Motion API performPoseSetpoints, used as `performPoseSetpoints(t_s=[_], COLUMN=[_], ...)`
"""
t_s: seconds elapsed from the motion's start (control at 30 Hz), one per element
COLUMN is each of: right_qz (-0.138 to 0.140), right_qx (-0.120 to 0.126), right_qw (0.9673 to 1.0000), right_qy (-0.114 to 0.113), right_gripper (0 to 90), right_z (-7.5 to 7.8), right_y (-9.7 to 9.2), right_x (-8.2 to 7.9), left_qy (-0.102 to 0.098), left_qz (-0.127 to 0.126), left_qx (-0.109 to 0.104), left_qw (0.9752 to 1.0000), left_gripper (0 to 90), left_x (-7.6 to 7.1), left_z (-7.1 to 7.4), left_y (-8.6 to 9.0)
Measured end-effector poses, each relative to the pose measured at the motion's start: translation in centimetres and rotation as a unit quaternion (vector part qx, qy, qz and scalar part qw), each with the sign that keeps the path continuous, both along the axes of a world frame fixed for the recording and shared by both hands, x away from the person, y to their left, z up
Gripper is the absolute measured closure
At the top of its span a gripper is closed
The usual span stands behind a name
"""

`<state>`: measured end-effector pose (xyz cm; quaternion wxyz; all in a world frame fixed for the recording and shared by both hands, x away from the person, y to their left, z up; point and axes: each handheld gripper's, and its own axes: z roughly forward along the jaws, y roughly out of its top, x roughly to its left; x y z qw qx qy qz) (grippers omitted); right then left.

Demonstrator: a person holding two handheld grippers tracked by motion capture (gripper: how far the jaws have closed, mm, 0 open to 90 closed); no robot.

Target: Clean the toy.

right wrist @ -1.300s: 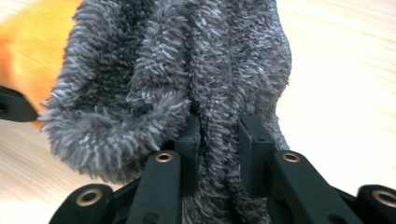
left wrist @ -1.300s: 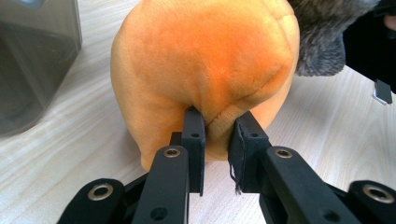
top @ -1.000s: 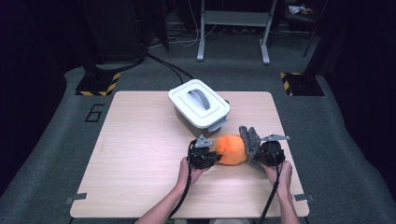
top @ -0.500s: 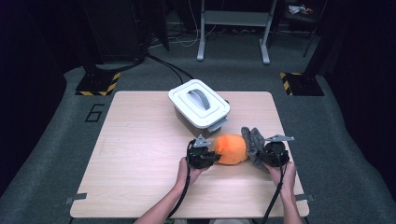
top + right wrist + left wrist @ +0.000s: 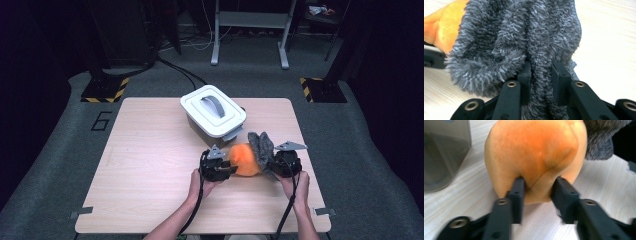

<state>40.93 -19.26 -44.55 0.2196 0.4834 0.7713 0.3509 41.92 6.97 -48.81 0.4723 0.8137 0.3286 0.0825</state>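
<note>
Both claws meet at one soft toy near the table's front edge. Left gripper has just been opening: in the left gripper view its jaws stand apart with the tips against the orange plush, a fold of the fabric bulging between them, and whether the pads still press on it cannot be told. Right gripper is clenched on the grey fur, a thick pleat of it squeezed between the jaws in the right gripper view, with the fur standing up above the gripper in the high view. Orange plush and grey fur are joined, the orange part lying on the wood between the two grippers. Behind them, just beyond the plush, sits a closed box with a white lid and grey handle.
</note>
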Motion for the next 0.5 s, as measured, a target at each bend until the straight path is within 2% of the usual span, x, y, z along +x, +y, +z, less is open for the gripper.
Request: performPoseSetpoints(t_s=[0.03,0.07,0.1,0.27,0.4,0.5], right_qz=[0.003,0.005,0.005,0.003,-0.001,-0.001], right_qx=[-0.002,-0.005,-0.005,-0.006,-0.005,-0.004], right_qw=[1.0,1.0,1.0,1.0,1.0,1.0], right_qy=[0.001,0.002,0.002,0.0,0.0,-0.002], right_gripper=[71.9,71.9,71.9,71.9,71.9,71.9], right_z=[0.1,0.1,0.1,0.1,0.1,0.1], right_y=[0.0,-0.1,-0.1,-0.2,-0.1,0.0], right_x=[0.0,0.1,0.1,0.2,0.0,0.0], left_qy=[-0.001,-0.004,-0.008,-0.024,-0.044,-0.046], left_qz=[0.0,0.001,0.004,0.01,0.012,0.013], left_qx=[-0.001,0.006,0.016,0.038,0.06,0.066], left_qw=[1.0,1.0,0.9998,0.9989,0.9971,0.9967], left_gripper=[55.1,47.8,47.8,38.9,39.3,42.7], left_x=[-0.1,-0.2,-0.3,-0.4,-0.4,-0.4], left_z=[0.0,-0.1,-0.2,-0.6,-0.8,-0.8], left_y=[0.0,0.0,-0.1,-0.5,-1.3,-1.5])
